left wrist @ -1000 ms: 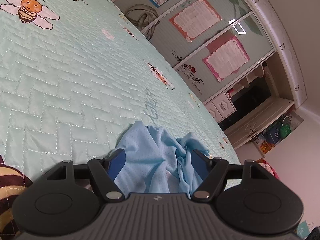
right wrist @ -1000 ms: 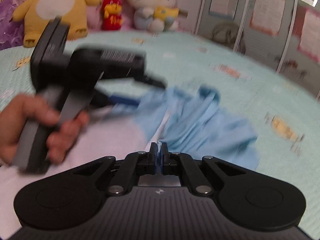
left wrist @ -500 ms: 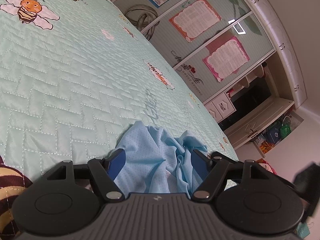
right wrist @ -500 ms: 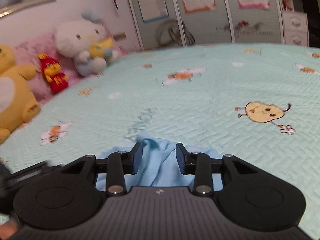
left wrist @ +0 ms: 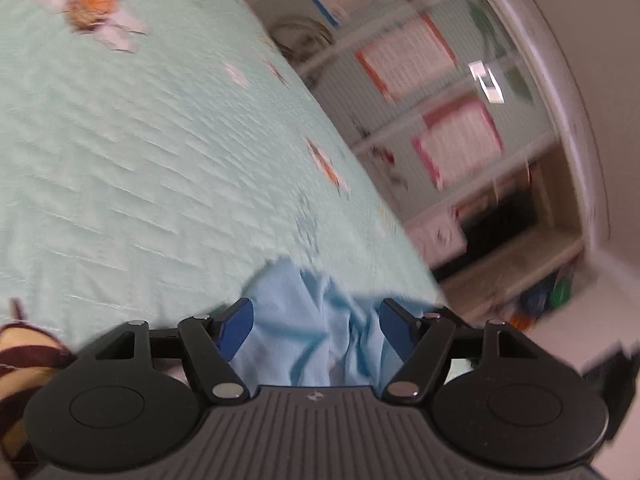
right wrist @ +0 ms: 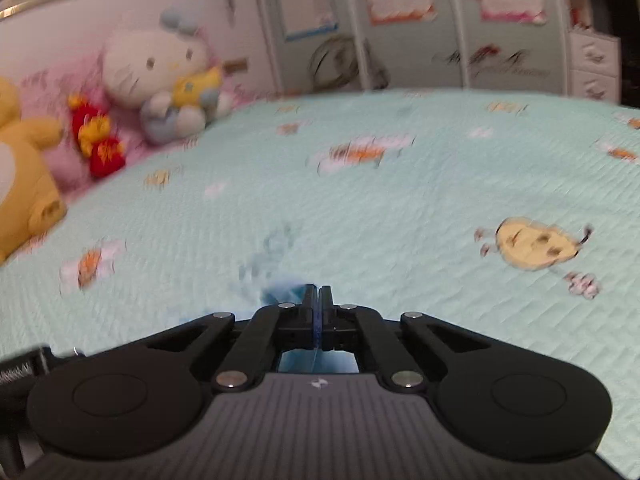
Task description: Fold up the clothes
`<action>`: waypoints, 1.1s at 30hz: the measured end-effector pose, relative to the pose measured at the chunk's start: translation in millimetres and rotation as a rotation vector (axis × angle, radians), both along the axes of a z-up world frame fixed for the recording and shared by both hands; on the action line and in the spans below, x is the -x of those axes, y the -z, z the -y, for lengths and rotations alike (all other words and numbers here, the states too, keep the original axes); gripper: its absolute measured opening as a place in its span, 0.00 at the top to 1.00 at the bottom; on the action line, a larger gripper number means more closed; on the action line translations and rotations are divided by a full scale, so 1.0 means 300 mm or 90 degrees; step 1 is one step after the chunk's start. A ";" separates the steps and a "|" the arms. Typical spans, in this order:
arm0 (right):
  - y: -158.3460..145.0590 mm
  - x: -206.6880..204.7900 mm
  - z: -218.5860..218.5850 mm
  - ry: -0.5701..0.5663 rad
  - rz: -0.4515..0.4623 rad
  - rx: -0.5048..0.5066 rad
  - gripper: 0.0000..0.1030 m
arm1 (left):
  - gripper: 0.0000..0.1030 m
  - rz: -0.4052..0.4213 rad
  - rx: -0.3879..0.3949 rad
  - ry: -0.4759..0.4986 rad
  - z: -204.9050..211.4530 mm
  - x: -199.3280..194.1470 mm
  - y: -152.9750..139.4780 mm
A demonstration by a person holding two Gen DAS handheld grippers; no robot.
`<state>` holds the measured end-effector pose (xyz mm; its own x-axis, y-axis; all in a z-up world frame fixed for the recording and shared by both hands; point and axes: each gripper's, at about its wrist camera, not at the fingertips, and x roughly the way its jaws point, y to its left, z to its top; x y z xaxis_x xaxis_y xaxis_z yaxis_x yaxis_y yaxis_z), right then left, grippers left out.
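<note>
Left wrist view, blurred by motion. The left gripper (left wrist: 316, 322) points along a mint-green quilted bedspread (left wrist: 140, 168) printed with cartoon bees. Its two blue-padded fingers (left wrist: 236, 326) stand well apart, and the jaws are closing slightly. A crumpled light-blue knit garment (left wrist: 316, 336) lies bunched on the bedspread between them; the cloth fills the gap and meets the inner side of each pad, but whether the pads press on it I cannot tell. The garment sits near the bed's close edge, at the bottom centre of the view. A brown-and-cream striped fabric (left wrist: 20, 364) shows at the lower left corner. Beyond the bed's far edge stands a pale wardrobe with sliding doors (left wrist: 440, 92) bearing pink- and orange-bordered posters.

Right wrist view, also blurred. The right gripper (right wrist: 318, 304) has its fingers clenched fully together, with a thin fold of the light-blue garment (right wrist: 280, 292) pinched between the pads; more of the same cloth shows through the opening behind the fingers. The garment's visible part lies on the bedspread (right wrist: 400, 208) just left of the fingertips. At the far left, against a pink headboard area, sit a white plush cat with a blue bow (right wrist: 160, 72), a small red-and-yellow plush toy (right wrist: 96, 140) and a yellow plush bear (right wrist: 24, 184). A yellow cartoon print (right wrist: 532, 244) marks the bedspread on the right.
</note>
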<state>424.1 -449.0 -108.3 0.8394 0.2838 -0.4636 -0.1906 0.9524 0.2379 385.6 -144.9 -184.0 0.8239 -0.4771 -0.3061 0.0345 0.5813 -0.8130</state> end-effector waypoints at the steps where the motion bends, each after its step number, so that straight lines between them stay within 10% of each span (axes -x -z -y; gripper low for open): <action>1: -0.023 0.016 -0.009 -0.010 0.012 -0.013 1.00 | 0.29 -0.003 0.012 -0.021 -0.021 0.005 -0.001; 11: 0.055 0.244 -0.361 -0.268 -0.024 0.163 0.99 | 0.28 -0.018 0.008 -0.039 -0.049 0.007 -0.019; 14: 0.105 0.239 -0.316 -0.278 -0.091 0.116 0.99 | 0.28 -0.019 -0.008 -0.036 -0.042 0.009 -0.020; 18: 0.058 0.246 -0.188 -0.205 -0.058 0.041 0.98 | 0.28 -0.015 -0.023 -0.036 -0.031 0.011 -0.021; 24: -0.008 0.236 0.034 0.055 -0.005 0.062 0.70 | 0.26 -0.009 -0.062 -0.024 0.000 0.013 -0.032; 29: 0.023 0.203 0.106 0.115 -0.071 0.029 0.64 | 0.26 -0.007 -0.078 -0.018 0.012 0.010 -0.032; 33: 0.028 0.255 0.025 -0.009 -0.034 0.023 0.64 | 0.26 -0.007 -0.081 -0.019 0.013 0.006 -0.031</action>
<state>347.7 -456.4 -116.6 0.8094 0.2776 -0.5174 -0.1918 0.9578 0.2139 383.8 -148.8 -174.6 0.8334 -0.4094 -0.3714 0.0078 0.6806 -0.7326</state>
